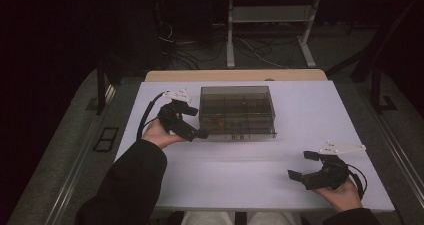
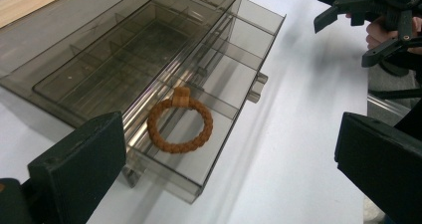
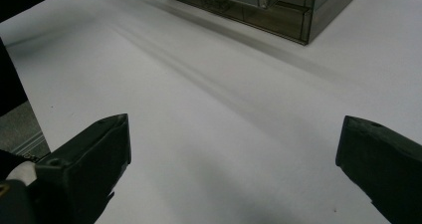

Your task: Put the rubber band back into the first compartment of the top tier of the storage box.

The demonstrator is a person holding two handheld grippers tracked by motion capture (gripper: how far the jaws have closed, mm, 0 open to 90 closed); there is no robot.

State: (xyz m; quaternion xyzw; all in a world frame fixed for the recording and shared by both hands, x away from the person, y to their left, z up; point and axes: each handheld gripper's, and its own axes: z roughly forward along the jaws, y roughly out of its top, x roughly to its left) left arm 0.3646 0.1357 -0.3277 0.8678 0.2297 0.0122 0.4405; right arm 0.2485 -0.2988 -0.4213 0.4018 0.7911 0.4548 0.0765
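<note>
My left hand-held gripper [image 1: 201, 133] is wide open, holding nothing. The braided ring [image 2: 179, 126] in the drawer [image 2: 215, 149] looks light and soft; I'd pinch its band.

A dim lab or test room: a white table [image 1: 300, 115] on grey carpet, loose cables [image 1: 250, 52] and a metal stand [image 1: 270, 20] behind.

Left gripper [image 1: 192, 122] held near table's left edge, jaws wide apart, nothing between. Right gripper [image 1: 300, 165] at near right corner, jaws likewise spread.
</note>
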